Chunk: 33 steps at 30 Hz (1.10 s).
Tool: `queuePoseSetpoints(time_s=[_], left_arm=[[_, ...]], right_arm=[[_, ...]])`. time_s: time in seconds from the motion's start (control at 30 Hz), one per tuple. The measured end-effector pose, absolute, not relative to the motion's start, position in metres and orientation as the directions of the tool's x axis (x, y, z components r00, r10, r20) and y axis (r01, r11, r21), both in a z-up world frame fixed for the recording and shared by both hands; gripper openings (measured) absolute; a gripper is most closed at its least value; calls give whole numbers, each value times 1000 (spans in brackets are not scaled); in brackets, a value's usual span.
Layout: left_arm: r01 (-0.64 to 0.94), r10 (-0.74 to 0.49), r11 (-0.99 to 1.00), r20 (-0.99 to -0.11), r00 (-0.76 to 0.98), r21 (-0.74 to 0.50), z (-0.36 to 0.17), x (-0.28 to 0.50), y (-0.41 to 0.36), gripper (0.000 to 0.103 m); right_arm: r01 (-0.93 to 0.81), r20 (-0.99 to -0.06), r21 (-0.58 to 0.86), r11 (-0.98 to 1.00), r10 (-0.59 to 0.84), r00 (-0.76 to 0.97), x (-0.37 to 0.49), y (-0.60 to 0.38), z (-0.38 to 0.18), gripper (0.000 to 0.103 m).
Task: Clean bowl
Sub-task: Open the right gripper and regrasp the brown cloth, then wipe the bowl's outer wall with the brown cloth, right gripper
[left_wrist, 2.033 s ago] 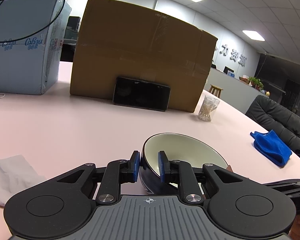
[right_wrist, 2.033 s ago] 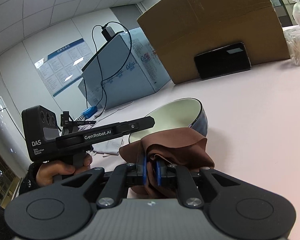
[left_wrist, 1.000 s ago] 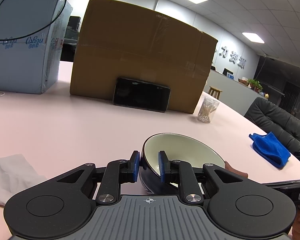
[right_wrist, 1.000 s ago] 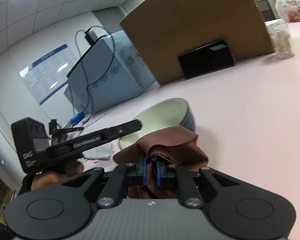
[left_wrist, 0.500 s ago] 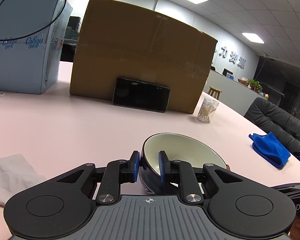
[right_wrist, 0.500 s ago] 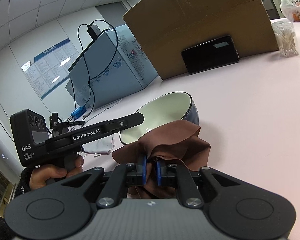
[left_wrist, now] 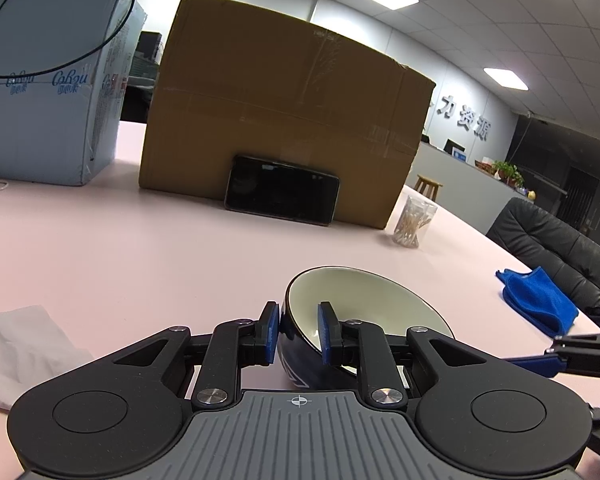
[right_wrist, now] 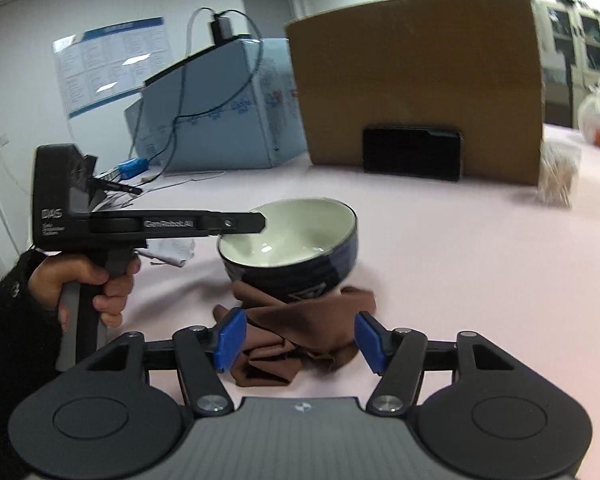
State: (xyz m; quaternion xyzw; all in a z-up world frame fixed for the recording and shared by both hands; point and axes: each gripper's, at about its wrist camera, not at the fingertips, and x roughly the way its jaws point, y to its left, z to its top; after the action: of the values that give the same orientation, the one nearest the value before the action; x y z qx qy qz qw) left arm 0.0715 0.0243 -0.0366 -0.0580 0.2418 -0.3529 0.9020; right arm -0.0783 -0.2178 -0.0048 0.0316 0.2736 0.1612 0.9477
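Our right hand-held gripper (right_wrist: pixel 300 340) is opening, its blue pads clear of the brown cloth (right_wrist: pixel 296 344), which lies loose on the desk (right_wrist: pixel 480 280) between and just ahead of them. Just beyond the cloth stands the bowl (right_wrist: pixel 296 248), dark outside and cream inside, tipped on the cloth's far edge. Our left hand-held gripper (left_wrist: pixel 298 338) is clamped on the bowl's near rim, one pad inside and one outside. Ahead of the bowl a phone (left_wrist: pixel 282 190) leans on a cardboard box (left_wrist: pixel 284 120); off to the right lies a blue cloth (left_wrist: pixel 540 300).
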Motion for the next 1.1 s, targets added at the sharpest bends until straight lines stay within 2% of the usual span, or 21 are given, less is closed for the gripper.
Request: queuePoseSetpoints(time_s=[0.03,0.1,0.27,0.33,0.4,0.47,0.5,0.53,0.7,0.9,1.1], left_arm=[[609,-665,744,-395,634,-276,-37,71,24,20],[608,-666,743,-395,633,-278,-37,72,25,20],[608,-668,742,-394,631,-283,-37,73,25,20],[608,-668,742,-394,631,-282,-38,73,25,20],[608,-668,741,-394,631,-283,-37,72,25,20],[608,-668,741,-394,631,-284,-37,72,25,20],[608,-669,741,-394,631,-284,-37,72,25,20],[608,-669,741,-394,630,-284,-37,72,25,20],[608,-669,741,-395,630,-285,-37,73,25,20],[609,-669,741,-394,630,-284,-36,72,25,20],[609,-668,741,-394,631,-282,-36,73,24,20]], right_arm=[[-312,-512,122,942,329,794,-76,-214,-4,79],[-317,-535,79,945,308,786,-69,-208,-6,79],[-265,-589,77,961,258,766,-50,-205,-15,75],[-254,-602,99,962,261,754,-45,-207,-18,52],[-249,-607,128,960,274,746,-43,-210,-22,43],[-249,-602,149,957,288,745,-44,-213,-23,28],[-252,-596,173,952,304,743,-44,-214,-24,16],[-256,-587,204,945,328,740,-45,-217,-24,12],[-297,-501,361,884,452,738,-45,-223,-18,10],[-328,-478,380,865,487,731,-39,-212,-15,10],[-279,-477,370,886,438,762,-42,-225,-13,11]])
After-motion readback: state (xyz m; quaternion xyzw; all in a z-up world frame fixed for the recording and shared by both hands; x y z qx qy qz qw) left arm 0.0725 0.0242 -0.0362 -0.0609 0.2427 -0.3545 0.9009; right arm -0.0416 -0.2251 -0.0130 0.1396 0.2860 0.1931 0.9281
